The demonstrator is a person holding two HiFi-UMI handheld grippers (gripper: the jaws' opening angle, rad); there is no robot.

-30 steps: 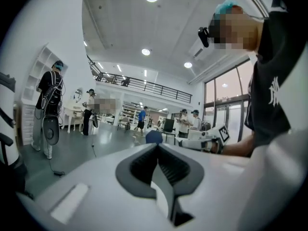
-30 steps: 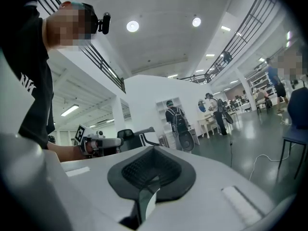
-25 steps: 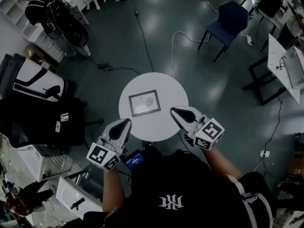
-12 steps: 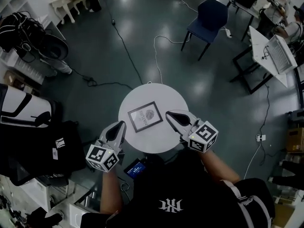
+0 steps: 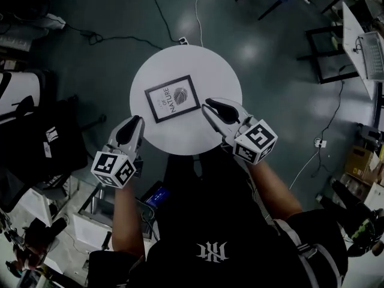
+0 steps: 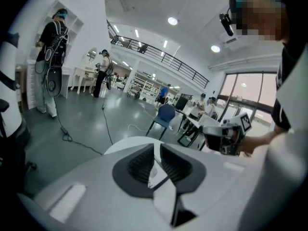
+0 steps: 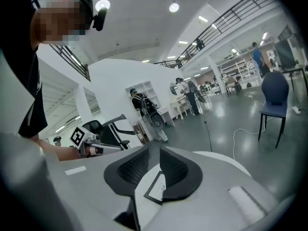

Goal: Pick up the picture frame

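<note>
The picture frame (image 5: pixel 173 98), black-edged with a white mat and a leaf print, lies flat on the round white table (image 5: pixel 210 71). My left gripper (image 5: pixel 133 125) hovers at the table's near-left edge, short of the frame. My right gripper (image 5: pixel 210 108) is over the table just right of the frame's near corner. Both have just been opening and stand a little open, with nothing between the jaws. In the right gripper view a corner of the frame (image 7: pixel 156 189) shows through the gap ahead of the right gripper (image 7: pixel 153 170). The left gripper (image 6: pixel 155 159) looks across the table top (image 6: pixel 126 143).
A blue chair (image 6: pixel 166 117) stands beyond the table, and cables (image 5: pixel 159 14) run over the dark floor. Black bags (image 5: pixel 36 149) sit at the left. A desk with a laptop (image 5: pixel 369 47) is at the far right. People stand in the background.
Both grippers have come down and forward to the table, the right one reaching over it beside the frame. Their jaws, shut before, now stand slightly apart.
</note>
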